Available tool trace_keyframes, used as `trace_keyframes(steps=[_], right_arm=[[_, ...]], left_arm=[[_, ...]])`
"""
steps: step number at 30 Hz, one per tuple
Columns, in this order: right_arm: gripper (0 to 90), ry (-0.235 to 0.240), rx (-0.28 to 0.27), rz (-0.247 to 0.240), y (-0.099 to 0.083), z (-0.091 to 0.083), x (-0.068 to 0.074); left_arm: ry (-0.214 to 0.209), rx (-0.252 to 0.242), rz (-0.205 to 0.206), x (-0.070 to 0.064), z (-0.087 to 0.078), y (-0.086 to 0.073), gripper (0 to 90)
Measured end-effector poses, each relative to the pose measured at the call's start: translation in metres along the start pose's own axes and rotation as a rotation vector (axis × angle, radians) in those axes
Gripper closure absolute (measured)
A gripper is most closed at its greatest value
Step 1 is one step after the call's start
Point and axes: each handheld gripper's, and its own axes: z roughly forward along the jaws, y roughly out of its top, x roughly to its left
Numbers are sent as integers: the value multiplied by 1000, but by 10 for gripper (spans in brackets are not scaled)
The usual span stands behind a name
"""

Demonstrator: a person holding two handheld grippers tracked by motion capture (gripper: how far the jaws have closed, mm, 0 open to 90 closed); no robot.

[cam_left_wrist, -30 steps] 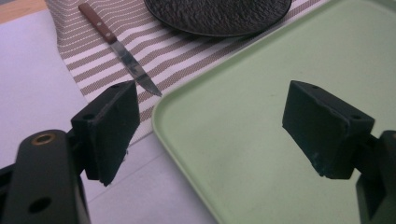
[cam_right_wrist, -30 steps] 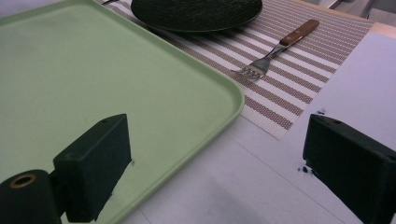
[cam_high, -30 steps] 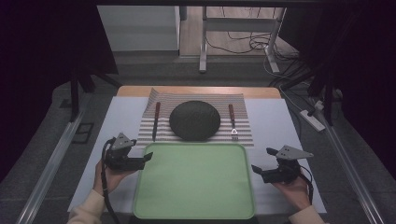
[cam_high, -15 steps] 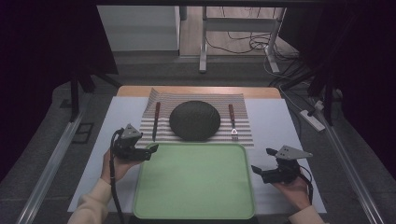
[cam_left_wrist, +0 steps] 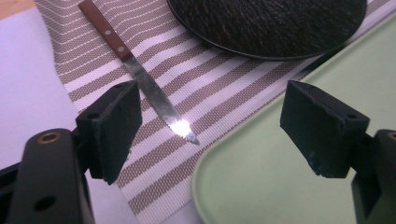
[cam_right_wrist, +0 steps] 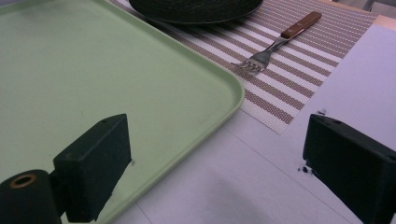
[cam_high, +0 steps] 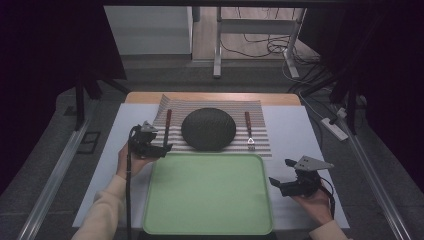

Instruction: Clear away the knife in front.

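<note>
A striped placemat [cam_high: 270, 142] lies at the table's far side with a dark round plate [cam_high: 208, 129] in its middle. A wooden-handled knife [cam_high: 167, 125] lies left of the plate, a wooden-handled fork [cam_high: 248, 130] right of it. My left gripper [cam_high: 159, 148] hovers open just short of the knife's tip; in the left gripper view the knife [cam_left_wrist: 140, 77] lies between the spread jaws. My right gripper [cam_high: 281, 184] stands open and empty beside the right edge of the green tray [cam_high: 207, 192]; the fork [cam_right_wrist: 275, 46] lies farther off.
The green tray [cam_right_wrist: 93, 70] fills the near middle of the white table sheet [cam_high: 295, 135]. Bare sheet lies on both sides of the tray. Table legs, cables and a power strip [cam_high: 335, 127] are on the floor beyond and to the right.
My left gripper has moved forward and to the right, from beside the tray's left edge up to the knife's tip. The right gripper has stayed put.
</note>
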Motion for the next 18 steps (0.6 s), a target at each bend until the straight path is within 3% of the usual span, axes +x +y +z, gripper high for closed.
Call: trace_keyframes(steps=[6, 10, 12, 18], right_arm=[[76, -1, 2, -1, 0, 0, 0], [77, -2, 2, -1, 0, 0, 0], [76, -4, 5, -1, 0, 0, 0], [76, -4, 8, -2, -1, 1, -1]], left_arm=[[-2, -3, -7, 8, 10, 12, 235], [-9, 8, -4, 12, 20, 19, 303], [-12, 16, 10, 13, 26, 20, 398], [-46, 67, 28, 17, 40, 19, 806]])
